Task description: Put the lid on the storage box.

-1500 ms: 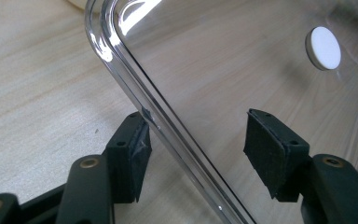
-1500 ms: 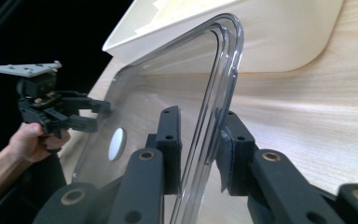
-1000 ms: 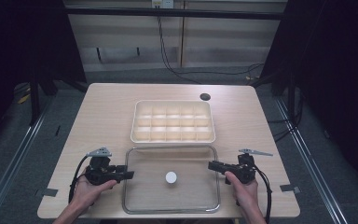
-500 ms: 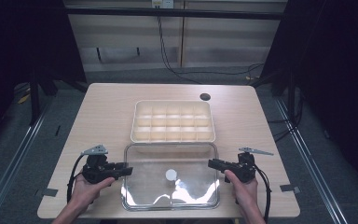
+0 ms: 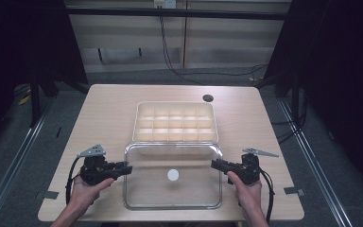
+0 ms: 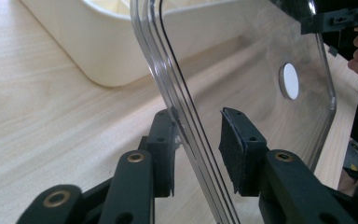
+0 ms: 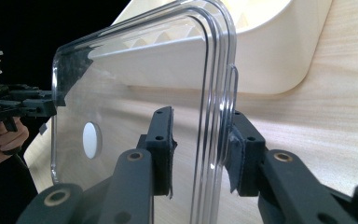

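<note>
The clear lid point(image 5: 172, 176) hangs between both grippers, just in front of the cream tray point(image 5: 175, 121) on the desk point(image 5: 108, 113). The left gripper point(image 6: 196, 140) has just been closing, its fingers straddling the lid's left rim with 1 finger still apart; the right gripper point(image 7: 200, 140) clamps the right rim.

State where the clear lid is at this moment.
In the high view, the clear lid sits at the table's near edge between the left gripper and right gripper, just before the compartment tray.
</note>
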